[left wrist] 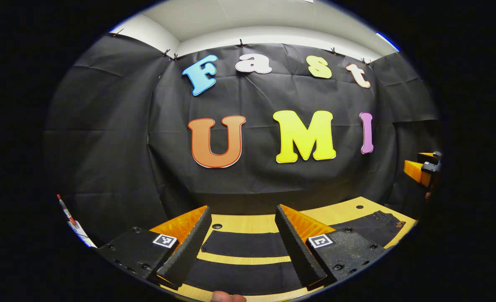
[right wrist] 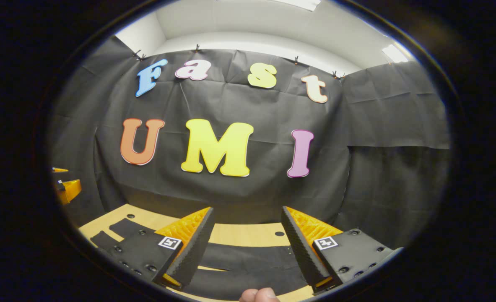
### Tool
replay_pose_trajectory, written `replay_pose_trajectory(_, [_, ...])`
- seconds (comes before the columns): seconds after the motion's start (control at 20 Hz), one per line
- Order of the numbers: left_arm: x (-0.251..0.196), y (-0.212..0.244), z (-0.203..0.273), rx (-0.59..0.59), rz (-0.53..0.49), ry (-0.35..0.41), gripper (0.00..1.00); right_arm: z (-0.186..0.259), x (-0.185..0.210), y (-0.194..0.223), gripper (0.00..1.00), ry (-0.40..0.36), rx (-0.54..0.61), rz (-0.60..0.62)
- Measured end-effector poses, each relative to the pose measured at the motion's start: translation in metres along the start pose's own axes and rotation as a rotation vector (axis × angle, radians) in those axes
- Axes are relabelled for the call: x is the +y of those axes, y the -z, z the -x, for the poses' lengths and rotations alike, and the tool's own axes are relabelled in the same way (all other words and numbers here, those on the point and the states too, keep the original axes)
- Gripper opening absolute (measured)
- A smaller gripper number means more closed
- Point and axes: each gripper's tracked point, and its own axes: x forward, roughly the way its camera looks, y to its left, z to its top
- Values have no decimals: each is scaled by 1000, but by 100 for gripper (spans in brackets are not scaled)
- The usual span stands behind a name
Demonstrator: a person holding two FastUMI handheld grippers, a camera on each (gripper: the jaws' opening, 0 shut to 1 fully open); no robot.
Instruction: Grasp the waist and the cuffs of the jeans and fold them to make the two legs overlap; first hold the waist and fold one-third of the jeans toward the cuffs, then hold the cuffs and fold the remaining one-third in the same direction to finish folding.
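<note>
Two released grippers, left gripper [left wrist: 243, 247] and right gripper [right wrist: 245, 247], above jeans [left wrist: 248, 245] lying crosswise, waist rightward.

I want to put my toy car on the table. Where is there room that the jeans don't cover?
Bare wood shows along the back of the table, between the jeans and the black wall, around two small holes. A thin strip also runs between the two legs. The middle and front are crowded by the jeans and both open tongs, left and right.

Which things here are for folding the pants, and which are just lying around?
For the job: flat black denim jeans; left gripper; right gripper, both open above them.

Just there: light wooden table; red-capped marker pen at the left edge.
</note>
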Motion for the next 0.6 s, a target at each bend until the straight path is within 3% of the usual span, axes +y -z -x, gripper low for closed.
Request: replay_pose_trajectory(0.6, [-10, 15, -19, 32, -8, 0, 98, -22, -33, 14, 99, 12, 43, 2])
